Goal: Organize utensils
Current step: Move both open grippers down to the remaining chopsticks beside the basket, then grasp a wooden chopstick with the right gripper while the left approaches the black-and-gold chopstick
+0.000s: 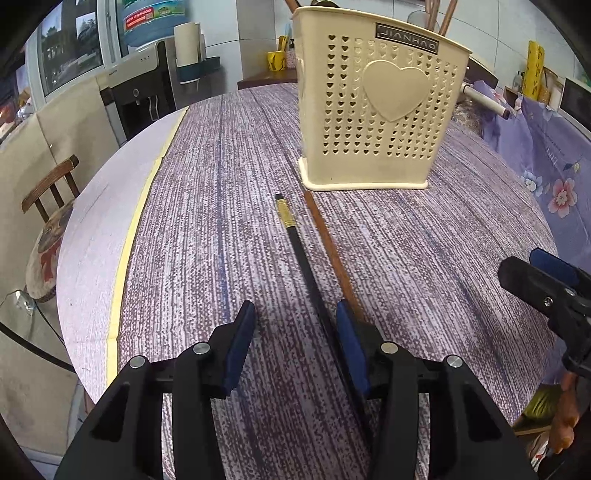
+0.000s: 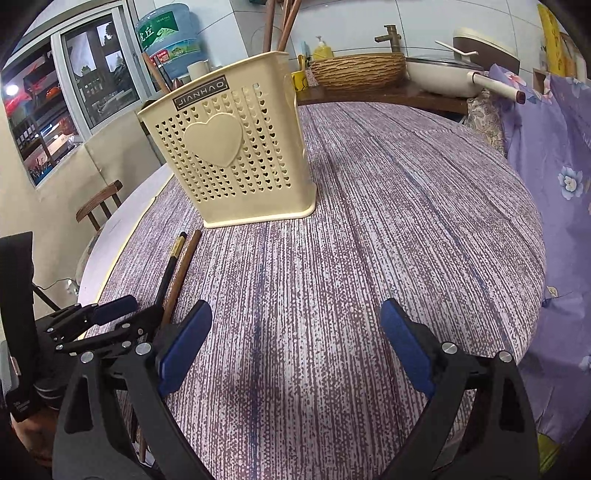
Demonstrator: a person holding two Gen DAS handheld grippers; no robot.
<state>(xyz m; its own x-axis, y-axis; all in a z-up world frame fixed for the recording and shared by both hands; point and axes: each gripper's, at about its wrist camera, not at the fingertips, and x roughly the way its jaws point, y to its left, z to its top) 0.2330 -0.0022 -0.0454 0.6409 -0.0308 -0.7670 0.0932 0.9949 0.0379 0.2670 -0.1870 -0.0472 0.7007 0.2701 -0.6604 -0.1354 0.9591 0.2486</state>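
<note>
A cream perforated utensil holder (image 1: 376, 110) with a heart stands on the round table; it also shows in the right wrist view (image 2: 229, 155) with several chopsticks (image 2: 280, 26) standing in it. A black chopstick with a gold band (image 1: 295, 236) and a brown chopstick (image 1: 328, 240) lie side by side in front of it, seen too in the right wrist view as the black one (image 2: 171, 258) and the brown one (image 2: 183, 266). My left gripper (image 1: 295, 328) is open and low over the table, the black chopstick running between its fingers by the right pad. My right gripper (image 2: 295, 332) is open and empty.
The table (image 1: 221, 184) has a purple woven cloth and a bare rim at left. A wooden chair (image 1: 51, 206) stands left of it. A floral cloth (image 2: 554, 184) hangs at right. A basket (image 2: 358, 70), a pan (image 2: 443, 74) and a water dispenser (image 1: 147, 85) are beyond.
</note>
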